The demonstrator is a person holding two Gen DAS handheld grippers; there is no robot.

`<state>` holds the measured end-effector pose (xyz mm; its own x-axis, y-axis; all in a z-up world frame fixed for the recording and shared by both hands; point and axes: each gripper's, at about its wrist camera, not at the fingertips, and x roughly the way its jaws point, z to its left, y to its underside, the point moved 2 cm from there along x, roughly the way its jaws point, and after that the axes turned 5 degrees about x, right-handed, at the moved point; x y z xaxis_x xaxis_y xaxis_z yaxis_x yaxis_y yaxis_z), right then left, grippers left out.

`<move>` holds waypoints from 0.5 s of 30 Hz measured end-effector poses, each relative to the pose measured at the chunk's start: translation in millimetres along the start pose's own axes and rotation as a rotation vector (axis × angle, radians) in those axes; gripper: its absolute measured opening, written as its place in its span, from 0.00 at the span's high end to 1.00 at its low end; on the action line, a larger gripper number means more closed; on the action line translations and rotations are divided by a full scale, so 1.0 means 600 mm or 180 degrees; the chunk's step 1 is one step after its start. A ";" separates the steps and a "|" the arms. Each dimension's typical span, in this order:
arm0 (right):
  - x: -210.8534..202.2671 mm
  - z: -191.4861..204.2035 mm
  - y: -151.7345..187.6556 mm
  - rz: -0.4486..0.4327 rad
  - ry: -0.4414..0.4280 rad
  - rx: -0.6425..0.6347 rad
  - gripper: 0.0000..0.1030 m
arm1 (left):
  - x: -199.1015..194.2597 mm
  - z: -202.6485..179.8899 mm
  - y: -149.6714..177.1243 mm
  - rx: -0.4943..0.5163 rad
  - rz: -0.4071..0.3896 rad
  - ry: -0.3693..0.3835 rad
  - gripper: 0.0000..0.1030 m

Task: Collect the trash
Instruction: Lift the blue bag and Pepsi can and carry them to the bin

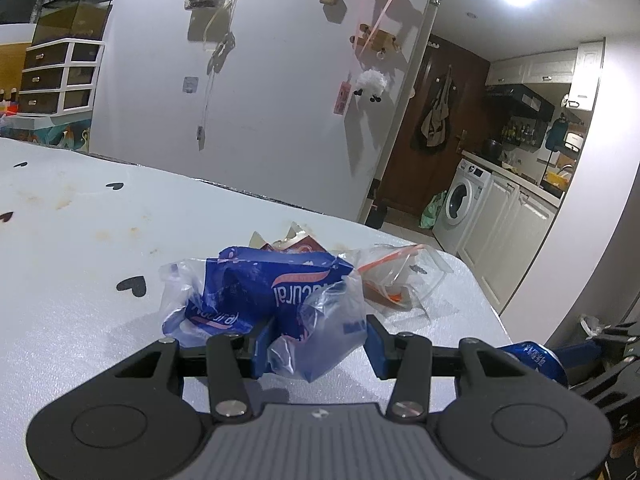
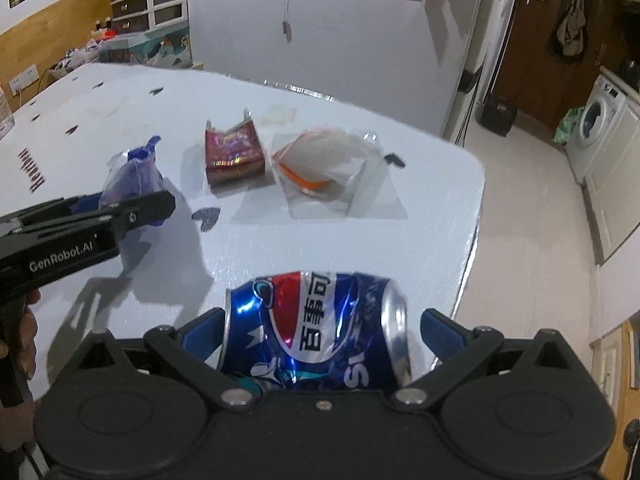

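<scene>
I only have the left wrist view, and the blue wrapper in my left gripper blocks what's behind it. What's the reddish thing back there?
Observer: A torn-open red snack packet, lying flat on the white table, apart from your wrapper.
Operator: And the blue thing at my right edge, by the other gripper?
Observer: A crushed blue Pepsi can, sideways between the fingers of the right gripper. There is a gap at one finger, so I cannot tell if it is clamped.
</scene>
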<state>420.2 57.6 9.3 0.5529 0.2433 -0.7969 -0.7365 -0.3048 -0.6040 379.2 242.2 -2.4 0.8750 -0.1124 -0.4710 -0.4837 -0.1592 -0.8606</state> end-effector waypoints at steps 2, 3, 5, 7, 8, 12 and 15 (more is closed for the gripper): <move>0.007 0.000 0.002 0.0052 0.0008 0.0012 0.00 | 0.001 0.000 0.000 0.0005 0.0013 -0.0001 0.53; 0.007 -0.001 0.002 0.0041 0.0037 0.0021 0.00 | 0.001 -0.001 0.000 0.0014 0.0018 -0.0004 0.53; 0.004 -0.004 0.004 0.0019 0.0002 0.0045 0.10 | 0.000 -0.004 -0.001 0.0037 0.0026 -0.0012 0.53; -0.003 -0.009 0.004 -0.0023 -0.0037 0.0079 0.10 | -0.002 -0.006 -0.005 0.0051 0.0037 -0.0008 0.54; -0.008 -0.011 0.004 -0.0054 -0.0047 0.0064 0.11 | -0.003 -0.007 -0.004 0.0058 0.0042 -0.0014 0.54; -0.032 -0.020 0.008 -0.0226 -0.0104 0.0066 0.12 | -0.011 -0.016 -0.009 0.0113 0.0041 -0.0045 0.55; -0.051 -0.031 0.013 -0.0361 -0.0138 0.0090 0.12 | -0.024 -0.026 -0.012 0.0197 0.0016 -0.0064 0.57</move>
<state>404.7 30.7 28.4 0.6165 0.3144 -0.7219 -0.6811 -0.2470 -0.6892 369.6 229.4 13.8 0.8731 -0.0931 -0.4785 -0.4863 -0.0976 -0.8683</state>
